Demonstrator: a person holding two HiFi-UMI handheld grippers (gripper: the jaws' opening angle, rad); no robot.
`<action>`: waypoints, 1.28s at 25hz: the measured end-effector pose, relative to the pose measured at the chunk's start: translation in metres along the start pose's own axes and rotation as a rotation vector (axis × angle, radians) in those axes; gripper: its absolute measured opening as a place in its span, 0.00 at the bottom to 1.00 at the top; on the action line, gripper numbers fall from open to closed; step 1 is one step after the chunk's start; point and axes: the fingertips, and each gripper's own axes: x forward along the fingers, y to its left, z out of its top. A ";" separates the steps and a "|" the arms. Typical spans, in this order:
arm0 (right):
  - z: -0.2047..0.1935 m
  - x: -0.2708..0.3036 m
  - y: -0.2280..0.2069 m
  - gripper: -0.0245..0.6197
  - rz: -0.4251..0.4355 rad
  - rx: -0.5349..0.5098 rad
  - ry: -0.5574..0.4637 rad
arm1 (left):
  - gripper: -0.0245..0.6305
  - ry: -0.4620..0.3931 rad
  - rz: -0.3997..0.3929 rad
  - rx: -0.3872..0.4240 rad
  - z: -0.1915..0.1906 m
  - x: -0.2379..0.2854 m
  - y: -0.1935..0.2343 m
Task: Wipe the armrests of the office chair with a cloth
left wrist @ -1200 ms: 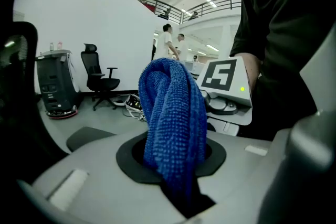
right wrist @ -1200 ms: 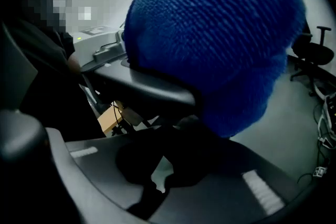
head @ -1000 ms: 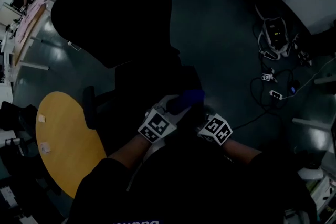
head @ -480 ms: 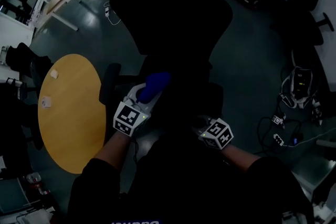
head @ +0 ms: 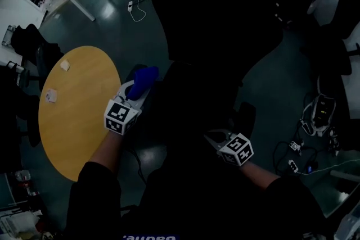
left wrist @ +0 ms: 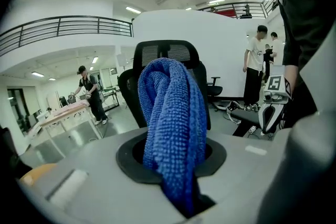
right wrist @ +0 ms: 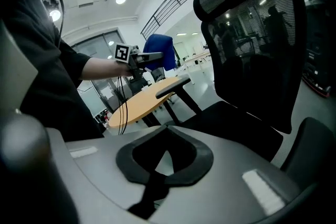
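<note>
At far left the round yellow table [head: 72, 107] stands close beside the chair, with two small pale scraps lying on it. Next comes the left gripper [head: 136, 89], its tongs clamped on the blue cloth [head: 145, 76], which stands bunched up out of the jaws. The right gripper view shows the cloth hanging above the chair's left armrest [right wrist: 173, 86] and apart from it, so no wiping stroke is in contact at this moment. Nothing shows whether either armrest has been wiped; as a judgement, the work looks to be at the approach to the left armrest, with the wipe there and on the other side left to do.

The black office chair [head: 219, 19] fills the middle, its mesh backrest facing the person. The right gripper [head: 216, 135] hovers low over the seat, jaws together and holding nothing. Beyond it is the right armrest [head: 247, 114], untouched.

The table edge sits just beside the left armrest and likely narrows the room for a long stroke, and the black cable [right wrist: 123, 107] hanging from the left gripper could drag over the tabletop. At right, cables and a power strip [head: 293, 166] lie on the floor, well apart from the chair. In the left gripper view, people [left wrist: 256, 73] stand far behind, clear of the work
</note>
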 end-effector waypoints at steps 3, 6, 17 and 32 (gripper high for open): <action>0.007 0.012 0.002 0.05 -0.034 0.016 0.005 | 0.20 0.008 0.016 -0.008 -0.013 -0.007 0.037; 0.014 0.029 0.008 0.05 -0.061 0.031 0.016 | 0.20 0.020 0.022 -0.007 -0.028 -0.010 0.076; 0.042 0.080 0.016 0.05 -0.192 0.076 0.039 | 0.20 0.078 -0.060 0.034 -0.078 0.034 0.177; 0.080 0.158 0.046 0.05 -0.215 0.070 0.081 | 0.20 0.136 -0.277 0.081 -0.138 0.104 0.175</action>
